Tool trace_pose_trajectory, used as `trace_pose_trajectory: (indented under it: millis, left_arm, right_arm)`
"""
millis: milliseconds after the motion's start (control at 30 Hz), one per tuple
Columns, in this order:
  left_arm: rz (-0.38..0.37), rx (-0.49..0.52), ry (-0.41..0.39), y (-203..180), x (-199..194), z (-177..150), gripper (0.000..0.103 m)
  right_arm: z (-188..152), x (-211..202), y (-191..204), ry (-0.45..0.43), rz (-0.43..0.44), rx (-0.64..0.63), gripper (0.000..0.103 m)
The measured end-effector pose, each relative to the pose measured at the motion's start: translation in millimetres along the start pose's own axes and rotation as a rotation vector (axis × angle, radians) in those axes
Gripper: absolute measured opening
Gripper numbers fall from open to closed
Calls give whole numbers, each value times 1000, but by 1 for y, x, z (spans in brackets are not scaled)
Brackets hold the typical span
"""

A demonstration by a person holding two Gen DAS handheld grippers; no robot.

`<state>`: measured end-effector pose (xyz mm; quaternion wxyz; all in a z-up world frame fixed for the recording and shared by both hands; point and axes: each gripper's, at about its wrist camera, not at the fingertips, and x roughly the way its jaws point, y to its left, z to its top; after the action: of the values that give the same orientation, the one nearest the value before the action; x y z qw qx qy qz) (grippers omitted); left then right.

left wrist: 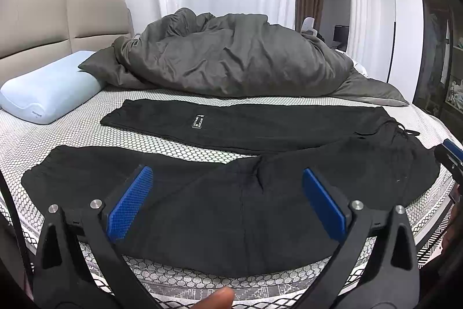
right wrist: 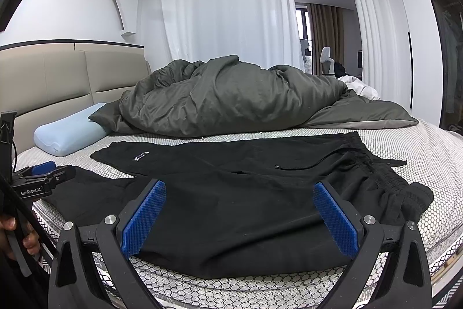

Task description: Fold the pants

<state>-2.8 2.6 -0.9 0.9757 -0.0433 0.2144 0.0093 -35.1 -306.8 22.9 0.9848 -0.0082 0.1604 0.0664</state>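
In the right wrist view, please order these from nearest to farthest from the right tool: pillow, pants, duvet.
1. Pants: directly under the right tool, near bed edge.
2. Pillow: far left, by the headboard.
3. Duvet: heaped beyond the pants, centre.

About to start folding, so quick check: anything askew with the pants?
The black pants lie spread, legs apart; the waistband is bunched and its drawstring trails loose. Both grippers are open.
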Motion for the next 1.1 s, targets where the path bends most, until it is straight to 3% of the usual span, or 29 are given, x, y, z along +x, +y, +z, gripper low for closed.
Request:
trace_pose_trajectory:
  millis: [667,800,867,1100]
  left_arm:
    - [5,2,-40,11,2,1,103]
    - [17,-8,-28,16,2,2,103]
    - [23,-27,16,16,4,2,103]
    - [82,-21,-16,37,-9,11,103]
  right_arm:
    - [-1,0,-3,8,-2,12,103]
    - [-1,3,-7,17,0,21,103]
    - [0,6,-8,28,-2,26,103]
    - [5,11,-27,69,-14,75,103]
